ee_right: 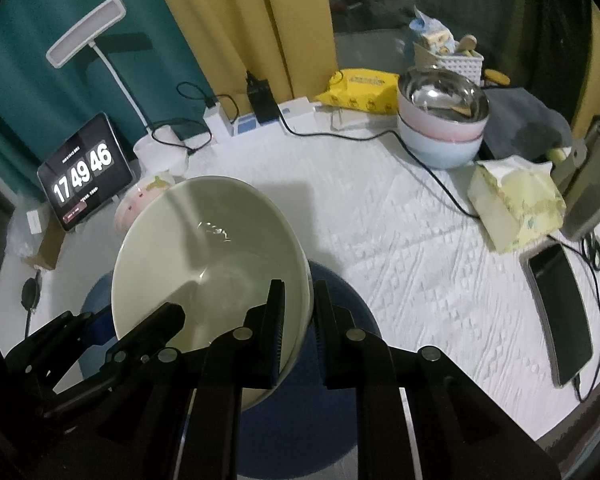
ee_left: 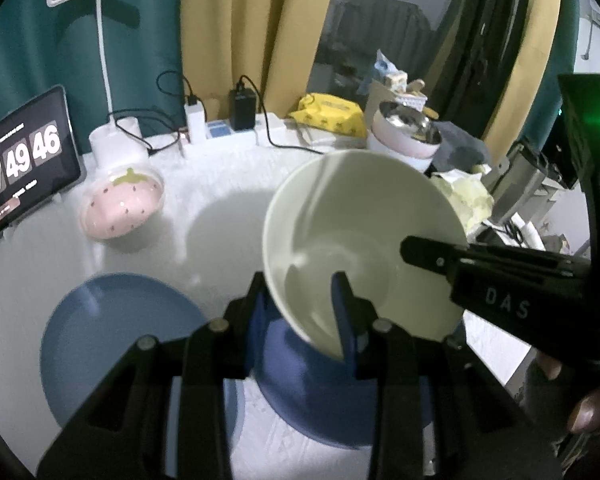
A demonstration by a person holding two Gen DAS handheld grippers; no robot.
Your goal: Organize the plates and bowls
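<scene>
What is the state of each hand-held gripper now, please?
Left hand-held gripper: closed on the rim of the white bowl.
Right hand-held gripper: closed on the same bowl's rim.

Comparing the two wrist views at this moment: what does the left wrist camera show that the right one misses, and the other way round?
Only the left wrist view shows the blue plate lying flat on the table. Only the right wrist view shows the phone and the whole tissue pack. Both show the pale bowl, gripped at its rim by the left gripper and right gripper, plus the clock tablet and strawberry dish.
</scene>
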